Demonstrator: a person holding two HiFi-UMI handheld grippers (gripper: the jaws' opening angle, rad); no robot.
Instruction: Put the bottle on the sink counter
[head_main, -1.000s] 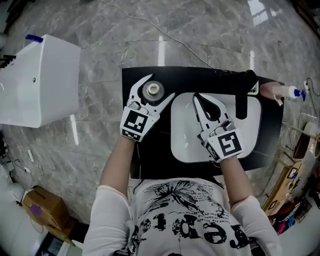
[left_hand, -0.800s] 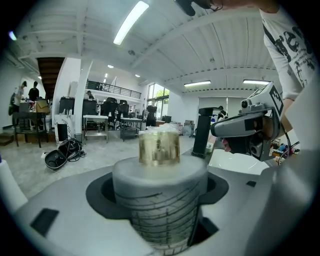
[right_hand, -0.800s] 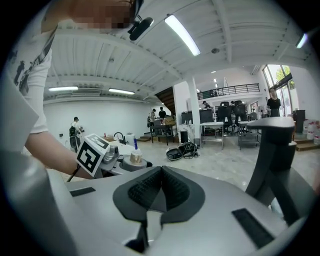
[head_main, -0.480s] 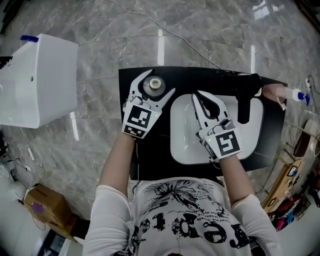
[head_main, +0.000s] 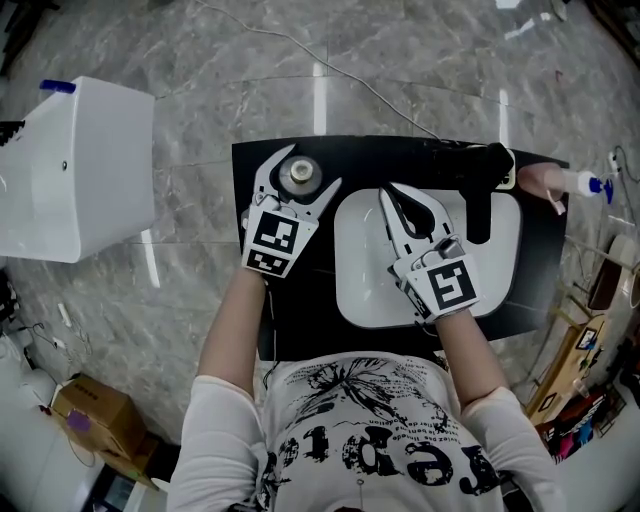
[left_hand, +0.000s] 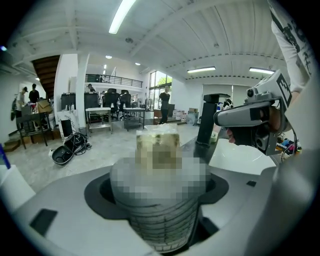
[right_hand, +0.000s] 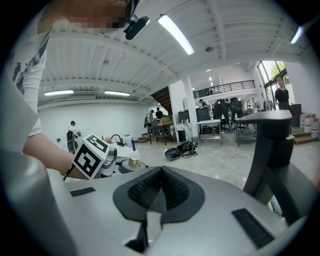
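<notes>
A small ribbed clear bottle (head_main: 297, 173) with a metallic cap stands upright on the black sink counter (head_main: 300, 310), left of the white basin (head_main: 365, 290). My left gripper (head_main: 310, 168) is shut on the bottle, one jaw on each side of it. In the left gripper view the bottle (left_hand: 159, 200) fills the notch between the jaws, partly behind a mosaic patch. My right gripper (head_main: 392, 192) hovers over the basin, shut with nothing in it. In the right gripper view its jaws (right_hand: 161, 172) meet, and the bottle's cap (right_hand: 133, 161) shows far left.
A black faucet (head_main: 478, 190) rises at the basin's far right edge. A pink spray bottle (head_main: 570, 182) lies at the counter's right end. A white box (head_main: 75, 170) stands on the marble floor to the left, and a cardboard box (head_main: 85, 412) sits near left.
The left gripper and the bottle have shifted slightly left and away along the counter. The right gripper stays shut over the basin.
</notes>
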